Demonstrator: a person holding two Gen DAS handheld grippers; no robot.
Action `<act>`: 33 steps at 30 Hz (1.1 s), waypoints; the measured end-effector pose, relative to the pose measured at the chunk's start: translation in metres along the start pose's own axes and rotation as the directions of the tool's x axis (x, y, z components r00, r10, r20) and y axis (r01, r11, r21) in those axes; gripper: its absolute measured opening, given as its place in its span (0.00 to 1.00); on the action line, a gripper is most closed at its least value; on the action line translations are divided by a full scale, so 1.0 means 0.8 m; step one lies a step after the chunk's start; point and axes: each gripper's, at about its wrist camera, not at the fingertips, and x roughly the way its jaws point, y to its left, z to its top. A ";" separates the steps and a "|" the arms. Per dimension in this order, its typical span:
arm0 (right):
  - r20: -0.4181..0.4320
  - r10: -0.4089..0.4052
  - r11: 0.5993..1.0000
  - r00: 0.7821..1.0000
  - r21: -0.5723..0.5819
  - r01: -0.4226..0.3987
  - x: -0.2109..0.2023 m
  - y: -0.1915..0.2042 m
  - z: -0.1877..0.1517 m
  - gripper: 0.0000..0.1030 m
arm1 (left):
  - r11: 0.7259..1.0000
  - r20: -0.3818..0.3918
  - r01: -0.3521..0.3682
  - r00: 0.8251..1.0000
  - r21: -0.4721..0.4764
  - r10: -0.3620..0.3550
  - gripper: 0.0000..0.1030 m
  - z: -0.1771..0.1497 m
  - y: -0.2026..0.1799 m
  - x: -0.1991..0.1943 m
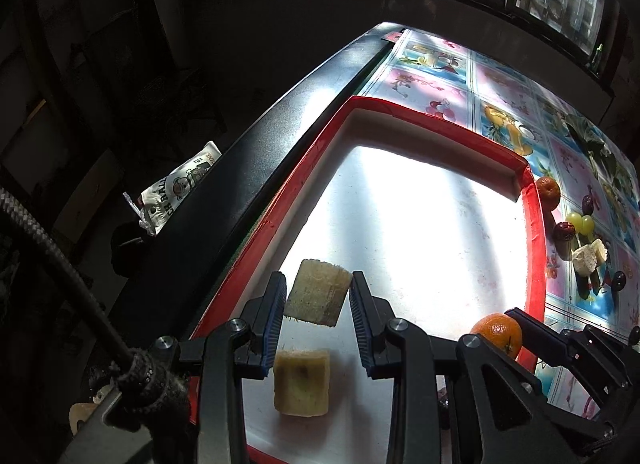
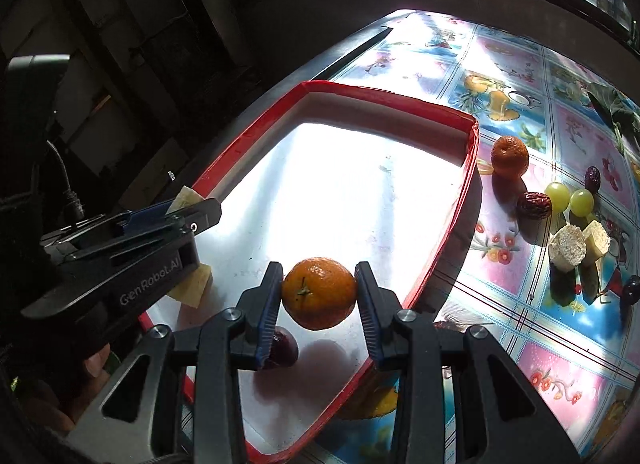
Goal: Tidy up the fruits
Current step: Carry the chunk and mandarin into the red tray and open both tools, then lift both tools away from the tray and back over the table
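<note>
Two handheld grippers carry fruit over a red-rimmed tray (image 2: pixel 472 143) on the tabletop (image 2: pixel 520 344); the left gripper (image 1: pixel 318 296), low in its frame, has its fingers clamped on a pale fruit chunk (image 1: pixel 318 296) above a matching chunk (image 1: pixel 302 382) lying in the tray; the right gripper (image 2: pixel 319 292) squeezes an orange (image 2: pixel 319 292), apparently for sorting by kind; a second orange (image 2: pixel 509 155), grapes (image 2: pixel 570 195) and dates (image 2: pixel 534 205) wait at right, outside the tray.

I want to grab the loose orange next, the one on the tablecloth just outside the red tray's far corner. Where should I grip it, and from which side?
Come down from above and close across the widest middle of the loose orange. It is round, so a grip off the middle would likely slip. Set the fingers parallel to the red tray wall; the tray crowds one side and a dark red date another.
</note>
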 end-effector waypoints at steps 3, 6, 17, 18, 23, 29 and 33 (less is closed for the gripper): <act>-0.023 -0.003 1.000 1.000 -0.009 0.003 0.010 0.000 -0.003 0.38 | 1.000 -0.028 -0.008 1.000 0.004 0.008 0.31 -0.003 -0.001 0.013; -0.038 -0.001 1.000 0.999 -0.019 0.000 0.018 0.002 -0.004 0.38 | 1.000 -0.053 -0.014 0.999 0.002 0.014 0.31 -0.006 -0.002 0.021; 0.017 -0.004 1.000 1.000 -0.024 0.004 -0.016 -0.004 -0.013 0.52 | 1.000 -0.013 -0.026 1.000 -0.011 0.025 0.40 -0.010 0.001 -0.007; 0.023 0.001 1.000 1.000 -0.022 0.000 -0.022 -0.007 -0.016 0.52 | 1.000 -0.003 -0.027 1.000 -0.011 0.027 0.45 -0.010 0.001 -0.012; 0.069 0.000 1.000 0.998 0.020 -0.001 -0.063 -0.026 -0.037 0.53 | 1.000 0.028 -0.008 1.000 -0.005 0.008 0.54 -0.013 -0.008 -0.035; 0.128 -0.041 0.997 0.991 0.067 0.033 -0.141 -0.060 -0.058 0.53 | 0.998 0.049 0.049 0.997 0.032 -0.051 0.54 -0.011 -0.020 -0.083; 0.197 -0.124 0.992 0.973 0.062 0.114 -0.245 -0.080 -0.059 0.53 | 0.992 0.119 0.066 0.990 0.108 -0.079 0.54 0.005 -0.029 -0.148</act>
